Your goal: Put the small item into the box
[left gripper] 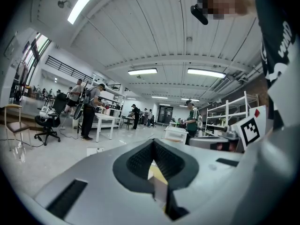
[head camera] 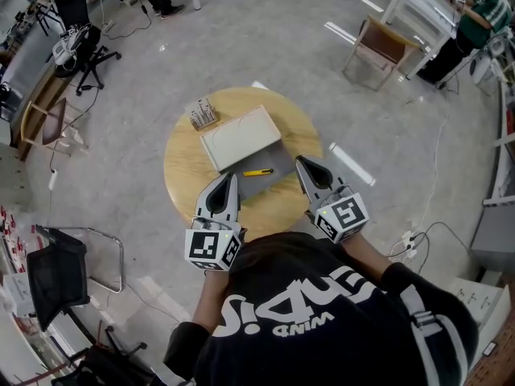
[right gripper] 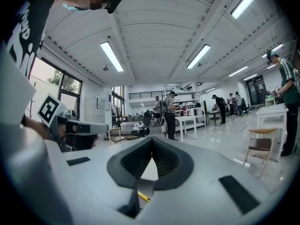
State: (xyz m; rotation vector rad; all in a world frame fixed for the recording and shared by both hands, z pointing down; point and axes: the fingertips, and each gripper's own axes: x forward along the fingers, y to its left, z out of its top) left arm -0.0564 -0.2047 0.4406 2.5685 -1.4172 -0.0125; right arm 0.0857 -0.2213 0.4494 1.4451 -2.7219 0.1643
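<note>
Looking at the yellow item [head camera: 258,172]: thin, short and stick-like, lying flat with its long axis roughly left to right. I'd guess it's light and rigid, probably smooth plastic, and not fragile. It sits low, so it's likely to skate or roll if nudged from one end.

- **Where it lies:** on a grey slab [head camera: 273,167] that touches the near edge of the white box [head camera: 241,137]. I can't tell whether the slab is the box's opened half or a separate mat. If it's the box half, the item already lies inside. If it's a mat, the item lies just outside.
- **Grip, if one is needed:** across the narrow width at mid-length, with the jaws square to the long axis and coming straight down. There's little height to bite on.
- **Left gripper [head camera: 233,177]:** jaws clenched tip to tip with nothing between them, near the item's left end.
- **Right gripper [head camera: 299,161]:** same state, closed and empty, just right of the slab. Its own view shows the yellow item [right gripper: 143,196] below the jaws.
- **Counter [head camera: 181,167]:** round, wood, flat and small. A small rack [head camera: 203,114] stands at the far left, apart from the box.
- **Room:** open workshop with a grey floor, cables [head camera: 426,232] trailing on the right, chairs and benches around, and people working far off.
</note>
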